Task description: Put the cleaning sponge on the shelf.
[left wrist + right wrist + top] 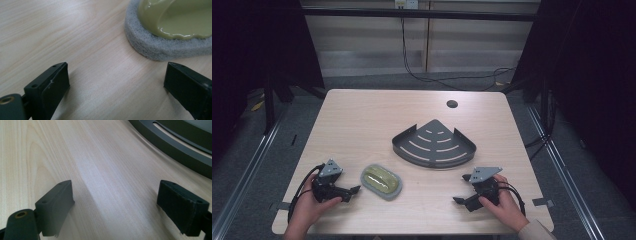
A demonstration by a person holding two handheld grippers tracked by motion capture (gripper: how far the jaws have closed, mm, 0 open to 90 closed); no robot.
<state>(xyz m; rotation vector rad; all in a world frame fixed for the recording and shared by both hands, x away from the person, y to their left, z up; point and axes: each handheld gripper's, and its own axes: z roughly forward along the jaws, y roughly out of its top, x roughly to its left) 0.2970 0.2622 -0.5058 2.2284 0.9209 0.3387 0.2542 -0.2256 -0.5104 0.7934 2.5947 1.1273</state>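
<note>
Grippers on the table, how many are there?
2. The left gripper is at the table's near left, beside the sponge; the right gripper is near right, below the grey rack.

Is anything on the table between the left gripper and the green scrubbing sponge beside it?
Nothing visible. The left gripper points at the sponge across bare table, jaws open and empty. The dark corner rack sits farther back, off that line.

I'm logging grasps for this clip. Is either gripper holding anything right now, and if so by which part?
Nothing is held. The left gripper has open jaws just short of the green-topped grey oval scrubbing sponge; the right gripper is open over bare table.
</note>
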